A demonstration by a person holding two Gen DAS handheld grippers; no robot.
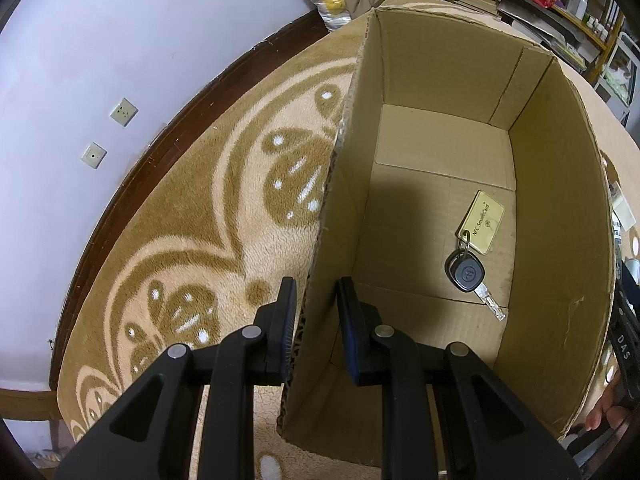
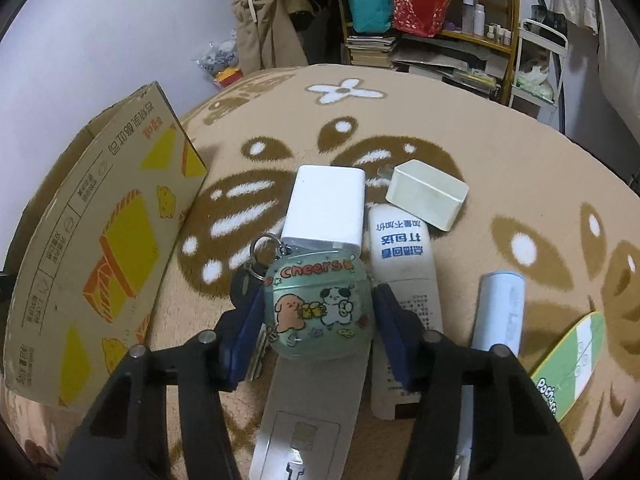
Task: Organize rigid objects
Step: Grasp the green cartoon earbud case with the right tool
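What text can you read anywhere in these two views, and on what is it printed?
"NFC SmartCard": tan card on the key ring in the cardboard box.
"Cheers": green earbud case between the right tongs.
"DAS": black strap at the left view's right edge.
"Pocho...", cut off: green card.
White tube: upside-down Chinese print, not read.
Box outside: Chinese print, too small.

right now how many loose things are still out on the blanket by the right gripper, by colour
White: 3, the power bank, the charger plug, the printed tube
Green: 2, the earbud case, the striped board
Pale blue: 1, the cylinder
Grey: 1, the flat card under the case
Total: 7
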